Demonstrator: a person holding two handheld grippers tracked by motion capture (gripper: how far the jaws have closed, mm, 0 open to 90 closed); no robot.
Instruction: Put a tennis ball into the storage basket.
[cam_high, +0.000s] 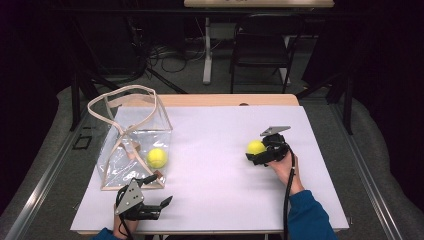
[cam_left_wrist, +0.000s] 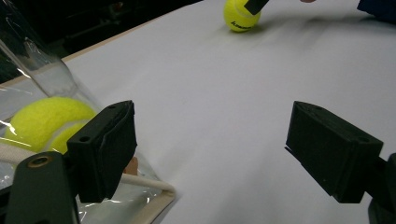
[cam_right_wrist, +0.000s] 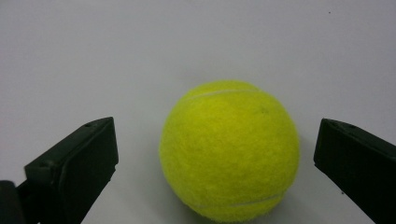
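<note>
Here, a fuzzy yellow tennis ball (cam_right_wrist: 229, 151) sits between the right gripper's (cam_high: 256, 153) wide fingers (cam_right_wrist: 74, 170).

The left tool (cam_left_wrist: 210, 154) has its two black jaws spread wide at the bottom of the frame, with bare white tabletop (cam_left_wrist: 224, 93) between them. At lower left, behind the left jaw, a yellow tennis ball (cam_left_wrist: 44, 121) sits inside a clear plastic bag (cam_left_wrist: 42, 79) with cream trim. At the top edge, a second tennis ball (cam_left_wrist: 240, 18) rests on the tabletop, with the tip of the other tool (cam_left_wrist: 256, 4) touching it.
</note>
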